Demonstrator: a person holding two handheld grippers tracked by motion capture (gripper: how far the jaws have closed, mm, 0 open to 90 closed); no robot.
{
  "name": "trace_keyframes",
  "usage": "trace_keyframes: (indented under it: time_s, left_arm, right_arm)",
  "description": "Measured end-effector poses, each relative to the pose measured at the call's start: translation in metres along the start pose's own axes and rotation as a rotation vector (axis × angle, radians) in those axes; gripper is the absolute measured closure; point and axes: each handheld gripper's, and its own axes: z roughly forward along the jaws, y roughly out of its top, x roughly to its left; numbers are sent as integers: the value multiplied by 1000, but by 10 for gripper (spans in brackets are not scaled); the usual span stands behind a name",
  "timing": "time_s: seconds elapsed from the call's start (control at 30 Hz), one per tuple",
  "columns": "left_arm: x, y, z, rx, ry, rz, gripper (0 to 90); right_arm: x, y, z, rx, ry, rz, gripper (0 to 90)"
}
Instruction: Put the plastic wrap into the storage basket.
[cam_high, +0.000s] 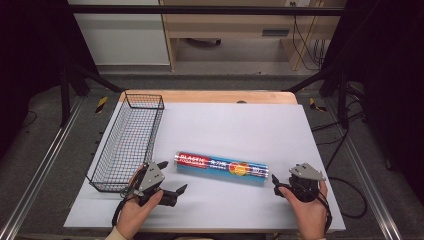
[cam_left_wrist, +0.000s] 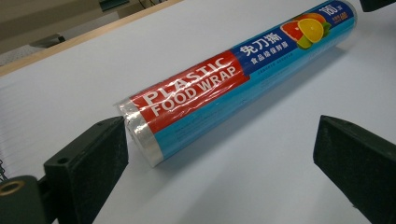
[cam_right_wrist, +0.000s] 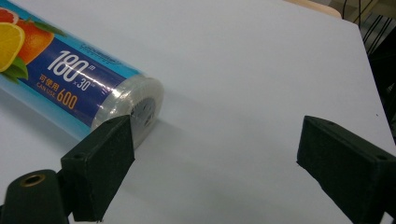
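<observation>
Holding a gripper in each hand, low over the white sheet (cam_high: 225, 125) at the near edge of the table. Left gripper (cam_high: 171, 176) angled right toward the red end of the plastic wrap roll (cam_high: 221, 167), jaws spread wide with nothing pinched; roll end sitting just past the left jaw tip in the left gripper view, roll (cam_left_wrist: 224, 88) lying flat and running away up and to the right. Right gripper (cam_high: 278, 186) pointed left at the other end of the roll, jaws also spread apart, gripping nothing; roll (cam_right_wrist: 70, 79) just beyond one jaw in the right gripper view, clear end cap partly covered by that jaw. Both wrists coming in from the bottom edge, forearms cut off there.

Hard to say from the high view whether either jaw tip actually touches the roll; looks apart, but close. Far end of the roll clipped by the frame in the right gripper view. Small print on the label too blurry to read from above.

Wire basket (cam_high: 131, 141) standing at the left side of the sheet, just left of the roll, nothing inside.
</observation>
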Motion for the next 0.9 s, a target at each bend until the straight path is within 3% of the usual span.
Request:
trace_keyframes:
  time_s: [0.27, 0.3, 0.37, 0.47, 0.53, 0.57, 0.6, 0.63, 0.67, 0.9]
  left_arm:
    - [0, 1, -2, 10, -3, 22, 36]
    - [0, 2, -3, 12, -4, 29, 36]
    - [0, 1, -4, 13, 0, 38, 37]
    - [0, -1, -5, 27, -5, 52, 38]
    - [0, -1, -5, 28, -5, 50, 38]
    - [1, -1, -5, 28, 2, 46, 38]
    - [1, -1, -5, 28, 2, 46, 38]
    - [2, -1, -6, 26, 3, 40, 38]
    - [2, -1, -7, 27, 5, 42, 38]
    - [1, -1, -6, 30, 4, 44, 38]
  right_arm:
    - [7, 5, -4, -1, 47, -43, 99]
    - [11, 11, -6, -3, 42, -89, 82]
    - [12, 13, -7, 4, 49, -108, 76]
    - [20, 28, -9, 25, 86, -194, 85]
    - [21, 30, -9, 31, 90, -219, 73]
    - [25, 38, -8, 62, 104, -283, 56]
    - [25, 38, -8, 62, 104, -283, 56]
    - [27, 45, -5, 95, 135, -321, 64]
    - [28, 48, -4, 93, 152, -337, 62]
    - [34, 68, 0, 143, 220, -436, 75]
